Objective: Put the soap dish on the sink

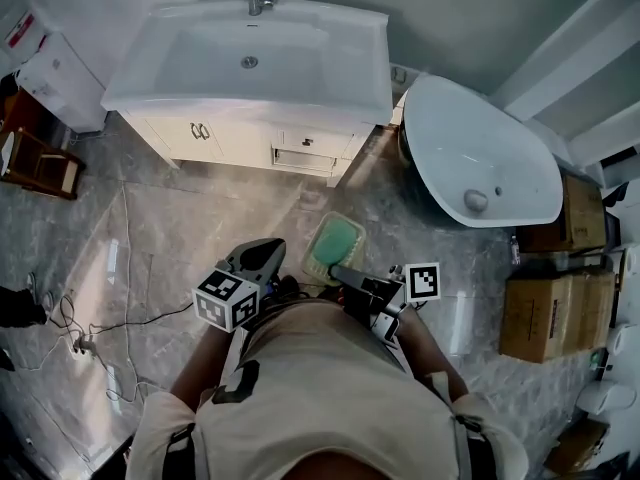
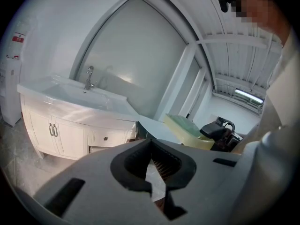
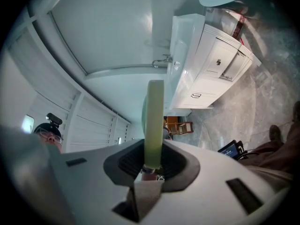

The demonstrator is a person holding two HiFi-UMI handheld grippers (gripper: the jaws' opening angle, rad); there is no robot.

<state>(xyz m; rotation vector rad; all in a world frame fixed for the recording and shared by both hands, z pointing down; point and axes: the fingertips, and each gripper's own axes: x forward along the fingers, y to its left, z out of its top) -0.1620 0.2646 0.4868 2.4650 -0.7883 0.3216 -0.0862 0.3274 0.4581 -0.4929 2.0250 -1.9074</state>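
The pale green soap dish [image 1: 335,246] hangs over the floor in front of my body, clamped edge-on in my right gripper [image 1: 338,271]. In the right gripper view the soap dish [image 3: 153,121] stands up as a thin slab between the pads, with the right gripper [image 3: 152,165] shut on its lower edge. The white sink [image 1: 370,78] with its tap sits on a vanity ahead, a fair way from both grippers. My left gripper [image 1: 262,256] floats beside the right one, its jaws a narrow gap apart around nothing. From the left gripper [image 2: 154,165] I see the sink [image 2: 70,95] and the dish [image 2: 187,128].
A white bathtub [image 1: 500,148] stands to the right of the vanity. Cardboard boxes [image 1: 555,313] are stacked at the far right. A wooden stool [image 1: 40,163] and a white appliance [image 1: 60,83] are at the left, with cables [image 1: 90,338] on the marble floor.
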